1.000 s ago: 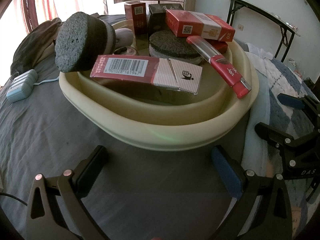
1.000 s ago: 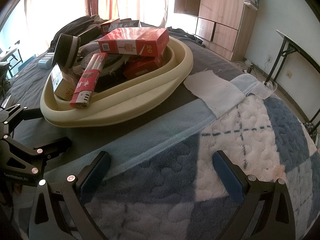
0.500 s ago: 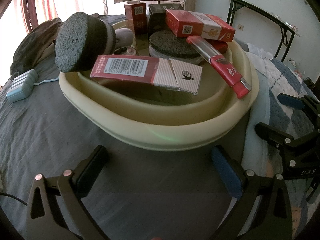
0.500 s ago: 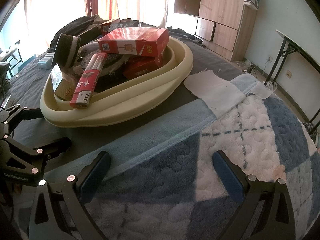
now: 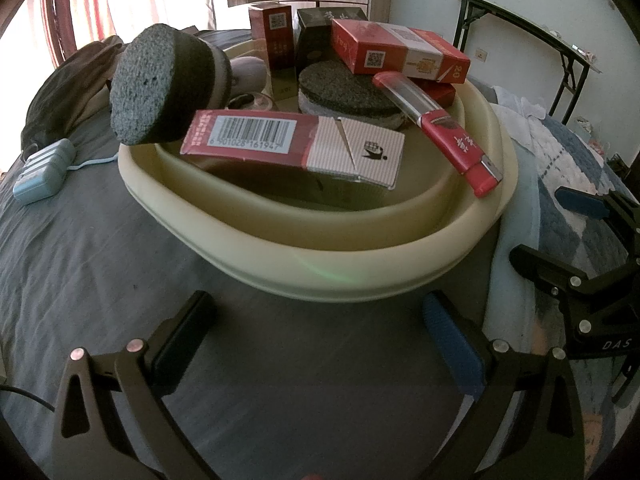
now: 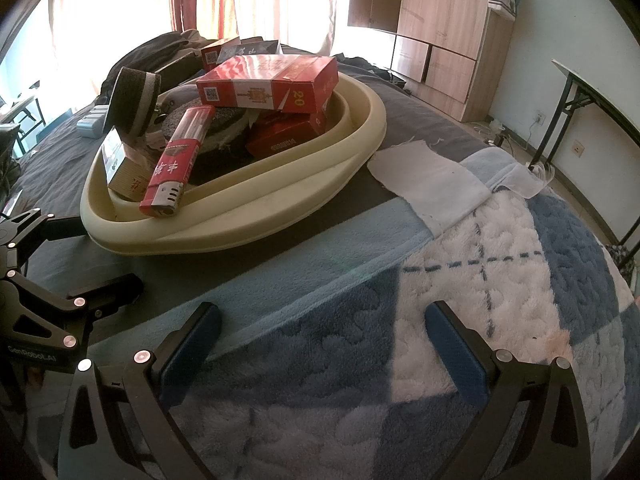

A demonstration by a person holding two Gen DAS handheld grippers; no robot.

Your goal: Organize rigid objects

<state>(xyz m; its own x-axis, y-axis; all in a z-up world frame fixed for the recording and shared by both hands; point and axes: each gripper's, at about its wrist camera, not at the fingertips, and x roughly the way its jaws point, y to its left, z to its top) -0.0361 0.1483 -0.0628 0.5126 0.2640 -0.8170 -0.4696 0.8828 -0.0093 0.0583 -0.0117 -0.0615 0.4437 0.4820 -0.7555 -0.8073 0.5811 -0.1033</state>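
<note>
A cream basin (image 5: 352, 272) (image 6: 280, 200) sits on the bed, heaped with red cartons (image 5: 400, 50) (image 6: 272, 82), a barcode carton (image 5: 292, 146), a long red lighter (image 5: 444, 128) (image 6: 176, 168) and grey round sponges (image 5: 160, 84) (image 5: 344, 88). My left gripper (image 5: 320, 332) is open and empty, low over the grey sheet just in front of the basin. My right gripper (image 6: 320, 336) is open and empty over the blue-white blanket, right of the basin. Each gripper shows at the edge of the other's view.
A pale blue device (image 5: 42, 172) with a cord lies on the sheet left of the basin. A white cloth (image 6: 424, 184) lies by the basin's right side. A folding table (image 5: 532, 36) and a wooden wardrobe (image 6: 436, 32) stand beyond the bed.
</note>
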